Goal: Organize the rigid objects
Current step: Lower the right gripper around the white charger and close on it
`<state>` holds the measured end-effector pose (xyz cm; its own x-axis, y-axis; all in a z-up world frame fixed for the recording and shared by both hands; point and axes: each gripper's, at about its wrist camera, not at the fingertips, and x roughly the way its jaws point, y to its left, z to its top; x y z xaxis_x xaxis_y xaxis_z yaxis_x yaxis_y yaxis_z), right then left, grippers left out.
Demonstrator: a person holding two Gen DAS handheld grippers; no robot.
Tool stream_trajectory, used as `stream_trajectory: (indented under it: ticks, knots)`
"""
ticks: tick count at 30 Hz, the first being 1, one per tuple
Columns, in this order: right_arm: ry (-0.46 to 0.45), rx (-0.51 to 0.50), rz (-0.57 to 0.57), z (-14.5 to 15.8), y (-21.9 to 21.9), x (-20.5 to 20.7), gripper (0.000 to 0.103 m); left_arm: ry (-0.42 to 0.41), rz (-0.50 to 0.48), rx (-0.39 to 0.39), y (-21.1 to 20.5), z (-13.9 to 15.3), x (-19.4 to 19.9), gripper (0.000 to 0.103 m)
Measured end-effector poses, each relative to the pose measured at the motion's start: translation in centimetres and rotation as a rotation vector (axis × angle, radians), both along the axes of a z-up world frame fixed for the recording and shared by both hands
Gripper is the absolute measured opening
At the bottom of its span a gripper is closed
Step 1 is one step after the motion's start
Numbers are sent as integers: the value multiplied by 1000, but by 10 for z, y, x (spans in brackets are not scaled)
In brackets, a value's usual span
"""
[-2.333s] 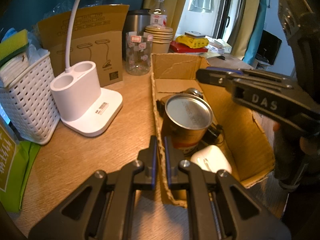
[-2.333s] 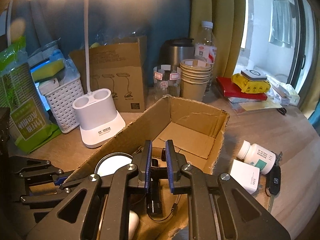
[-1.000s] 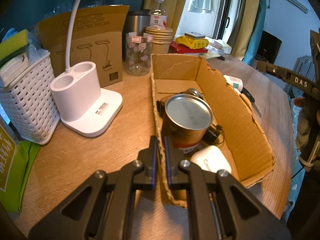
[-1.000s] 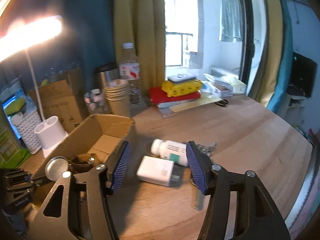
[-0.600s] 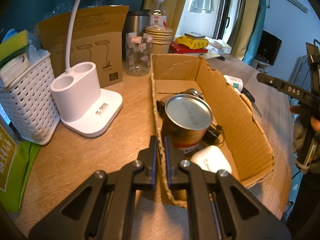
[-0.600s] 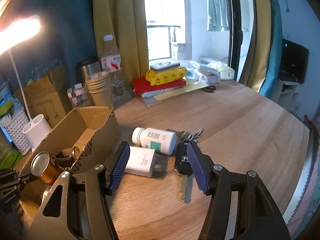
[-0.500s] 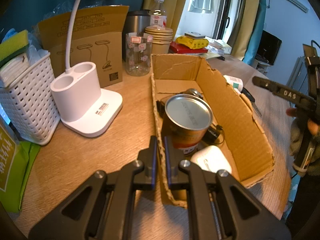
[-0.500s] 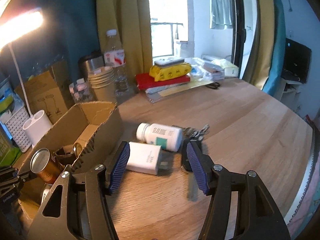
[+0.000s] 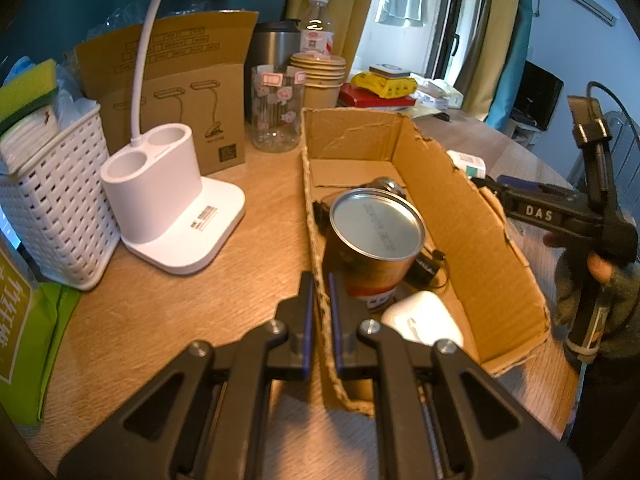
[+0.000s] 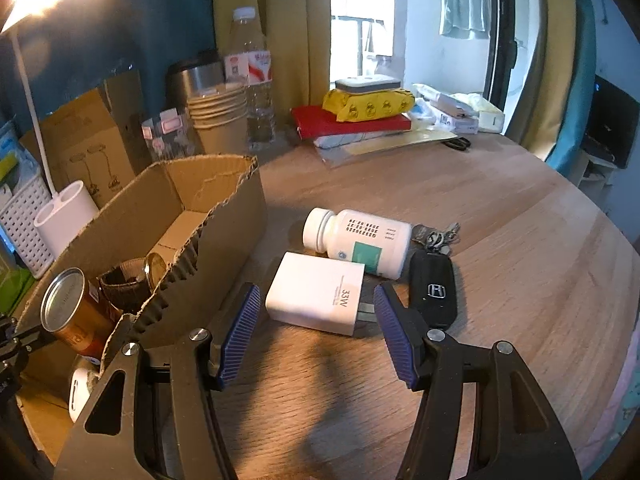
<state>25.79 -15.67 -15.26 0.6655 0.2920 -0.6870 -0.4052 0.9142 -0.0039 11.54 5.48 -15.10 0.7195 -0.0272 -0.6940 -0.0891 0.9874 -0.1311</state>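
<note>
Left hand-held gripper, fingers pinched on the near corrugated wall of the cardboard box. Right hand-held gripper, ribbed blue pads spread wide, low over the wooden tabletop, flanking a white rectangular charger. Beside it lie a cylindrical pill bottle and a glossy black car key.

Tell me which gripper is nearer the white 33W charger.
Right. The right gripper is open just in front of the white charger. The left gripper is clamped on the cardboard box wall, farther off.
</note>
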Motion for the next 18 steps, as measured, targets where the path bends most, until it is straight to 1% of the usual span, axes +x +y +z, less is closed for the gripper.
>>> stream_trajectory:
  ticks: [9, 18]
  knots:
    - [26, -50, 2, -11, 12, 9, 63, -1, 0, 0, 0, 0, 0, 8]
    - [30, -67, -13, -16, 14, 17, 63, -1, 0, 1, 0, 0, 0, 8]
